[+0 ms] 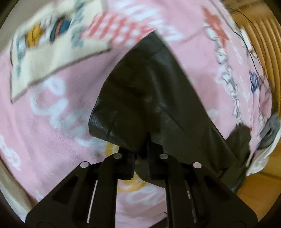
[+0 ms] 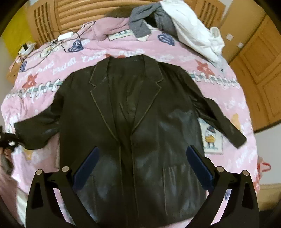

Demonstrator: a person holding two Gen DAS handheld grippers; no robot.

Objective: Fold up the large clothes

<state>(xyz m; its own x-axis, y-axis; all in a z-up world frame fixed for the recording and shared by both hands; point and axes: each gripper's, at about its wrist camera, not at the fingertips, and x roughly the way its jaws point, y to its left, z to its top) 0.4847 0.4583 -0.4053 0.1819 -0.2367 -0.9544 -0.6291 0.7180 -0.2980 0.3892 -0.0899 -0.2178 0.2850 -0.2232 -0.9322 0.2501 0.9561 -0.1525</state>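
Observation:
A dark brown leather jacket lies face up on a pink patterned bedspread, collar away from me, both sleeves spread out. My right gripper is open and empty, hovering over the jacket's lower front. In the left wrist view my left gripper is shut on the end of the jacket's sleeve, lifting it off the pink bedspread. The left gripper also shows at the far left edge of the right wrist view, at the sleeve cuff.
A white garment and a grey garment are piled at the far side of the bed. Cables and a charger lie at the far left. A wooden headboard and wooden doors stand beyond.

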